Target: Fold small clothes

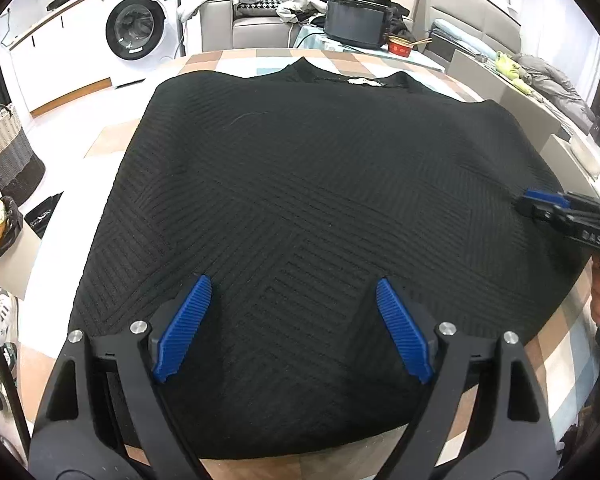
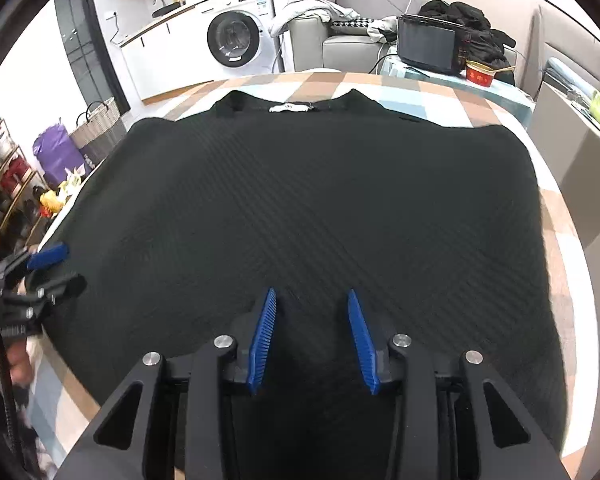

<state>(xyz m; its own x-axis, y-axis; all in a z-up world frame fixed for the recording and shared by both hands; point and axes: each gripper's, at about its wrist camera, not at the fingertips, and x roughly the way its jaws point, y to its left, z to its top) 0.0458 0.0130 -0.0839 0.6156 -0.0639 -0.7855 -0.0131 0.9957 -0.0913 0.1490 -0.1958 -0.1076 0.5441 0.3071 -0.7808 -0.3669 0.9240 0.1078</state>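
A black ribbed sweater [image 1: 300,184] lies spread flat over the checked table [image 1: 236,60], its collar and white label [image 2: 291,108] at the far side. My left gripper [image 1: 293,280] hovers open and wide over the near left part of the hem, nothing between its blue pads. My right gripper [image 2: 311,291] stands over the near right part with its jaws narrower; a gap shows between the pads and the cloth lies flat below them. Each gripper shows in the other's view: the right gripper [image 1: 530,204] at the sweater's right edge, the left gripper [image 2: 66,266] at its left edge.
The sweater covers most of the table; checked cloth [image 2: 556,216] shows along the edges. Behind stand a washing machine [image 1: 138,28], a grey sofa [image 1: 256,24], a black appliance [image 2: 430,44] and a red bowl [image 2: 480,74]. A wicker basket [image 1: 4,148] sits on the floor at left.
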